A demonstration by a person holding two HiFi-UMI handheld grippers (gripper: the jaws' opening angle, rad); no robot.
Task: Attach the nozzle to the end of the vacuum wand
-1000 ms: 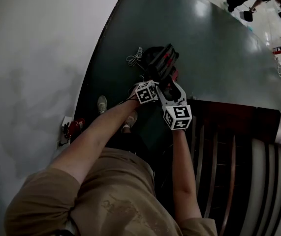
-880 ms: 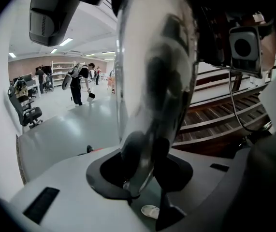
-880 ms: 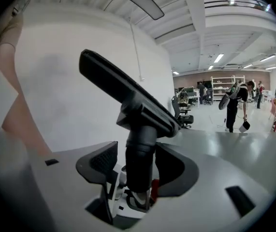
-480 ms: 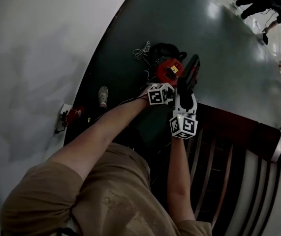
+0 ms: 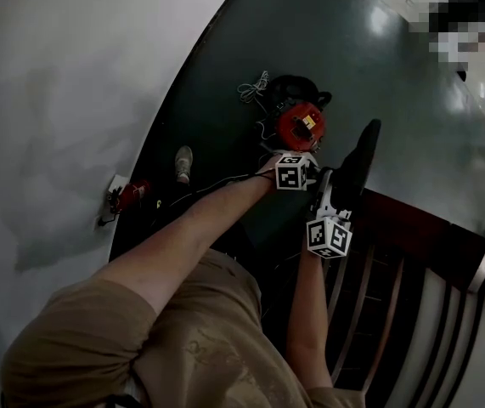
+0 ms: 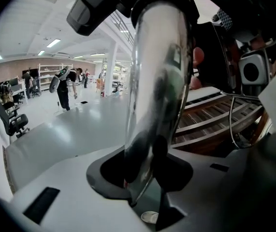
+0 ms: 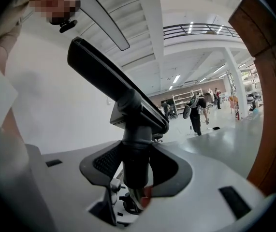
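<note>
Left gripper [image 6: 145, 170] is clamped tight on the shiny metal wand [image 6: 157, 91]. The tube runs up from the jaws, right next to the red vacuum body [image 5: 300, 126].

Right gripper [image 7: 135, 170] has just been closing. The neck of the black floor nozzle [image 7: 111, 79] is between its jaws and we read it as gripped. In the head view the nozzle sits just off the vacuum body on the slatted wooden bench [image 5: 395, 270] side, raised and not touching it.

Risks as we judge them:
- The nozzle is held by its thin neck with the wide head hanging off-axis, so it could swivel in the jaws and the socket would meet the tube skewed.
- The wand is round and glossy, so push-on force may slide or spin it in the left grip.
- A half-seated joint would drop off once released.
- The vacuum body is loose on the floor and could shift under the push. The pale cord [image 5: 250, 87] on its far side could snag.

Hard to see:
- We can't find the wand's free end in any view, because the left gripper view cuts the tube off at the top.
- The nozzle's socket opening is buried in the right jaws.
- The head view is dark, and the wand is barely readable near the vacuum body.
- We can't tell how far apart the two mating ends are.
</note>
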